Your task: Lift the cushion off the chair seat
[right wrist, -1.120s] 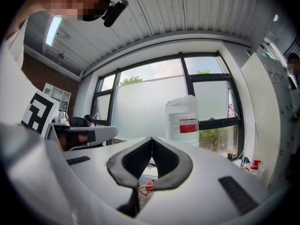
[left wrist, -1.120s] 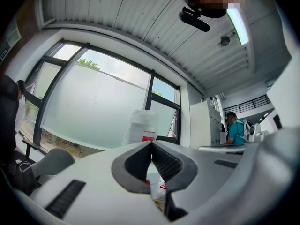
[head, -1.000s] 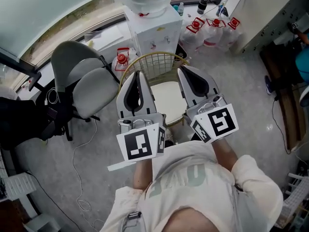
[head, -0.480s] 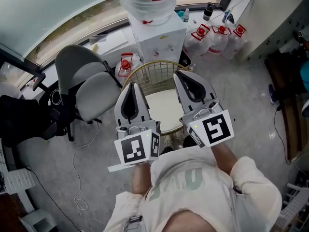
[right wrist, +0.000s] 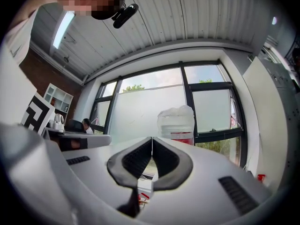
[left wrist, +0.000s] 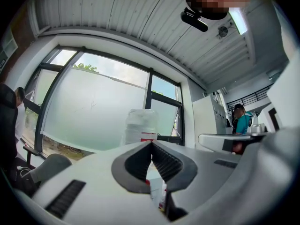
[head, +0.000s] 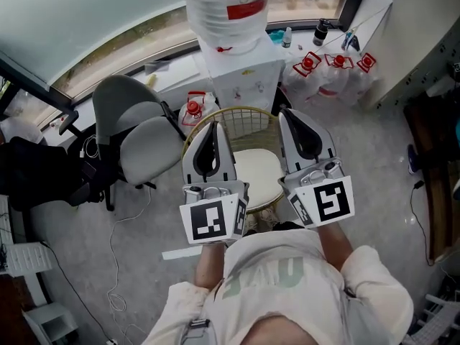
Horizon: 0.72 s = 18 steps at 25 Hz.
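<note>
Cushion noted on the seat of the wire chair, below and between both grippers. Left gripper and right gripper are closed, empty. Neither appears clearly nearer.

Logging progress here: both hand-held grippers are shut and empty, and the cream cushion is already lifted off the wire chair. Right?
Not quite. The cushion lies on the seat of the wire chair, not lifted, as the head view shows. The left hand-held gripper and right hand-held gripper are indeed shut and empty.
</note>
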Each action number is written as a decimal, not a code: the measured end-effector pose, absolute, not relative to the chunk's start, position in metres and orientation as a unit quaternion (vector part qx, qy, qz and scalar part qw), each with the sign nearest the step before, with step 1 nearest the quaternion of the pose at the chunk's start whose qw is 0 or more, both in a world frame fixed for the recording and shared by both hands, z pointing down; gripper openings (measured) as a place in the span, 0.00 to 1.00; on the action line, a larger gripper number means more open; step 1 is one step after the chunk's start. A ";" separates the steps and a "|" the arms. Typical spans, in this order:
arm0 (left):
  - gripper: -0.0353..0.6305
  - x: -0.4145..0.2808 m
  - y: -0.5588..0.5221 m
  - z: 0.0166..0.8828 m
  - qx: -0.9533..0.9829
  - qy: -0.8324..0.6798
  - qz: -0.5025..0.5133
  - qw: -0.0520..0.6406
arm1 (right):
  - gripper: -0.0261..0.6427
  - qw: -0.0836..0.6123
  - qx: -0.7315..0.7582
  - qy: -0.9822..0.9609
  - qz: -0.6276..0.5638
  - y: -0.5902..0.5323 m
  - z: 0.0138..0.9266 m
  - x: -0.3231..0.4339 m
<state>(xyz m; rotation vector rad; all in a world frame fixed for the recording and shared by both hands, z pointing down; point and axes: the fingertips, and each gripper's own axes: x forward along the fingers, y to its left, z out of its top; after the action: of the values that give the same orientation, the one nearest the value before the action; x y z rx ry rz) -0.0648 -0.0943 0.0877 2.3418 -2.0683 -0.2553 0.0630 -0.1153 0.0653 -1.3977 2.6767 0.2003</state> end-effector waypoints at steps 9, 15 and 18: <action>0.07 -0.048 -0.103 0.085 0.741 -0.667 -0.070 0.001 | 0.06 0.074 -0.454 0.887 0.052 -0.131 0.067 0.078; 0.07 -0.050 -0.106 0.083 0.733 -0.676 -0.079 -0.003 | 0.06 0.068 -0.442 0.893 0.050 -0.140 0.073 0.078; 0.07 -0.052 -0.109 0.092 0.731 -0.678 -0.080 0.012 | 0.06 0.059 -0.438 0.896 0.042 -0.143 0.081 0.078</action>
<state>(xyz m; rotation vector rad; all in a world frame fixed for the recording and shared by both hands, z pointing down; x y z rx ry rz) -0.0520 -0.1089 0.0917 2.2785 -2.1147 -0.2494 0.0782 -0.1435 0.0815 -1.3264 2.7132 0.1275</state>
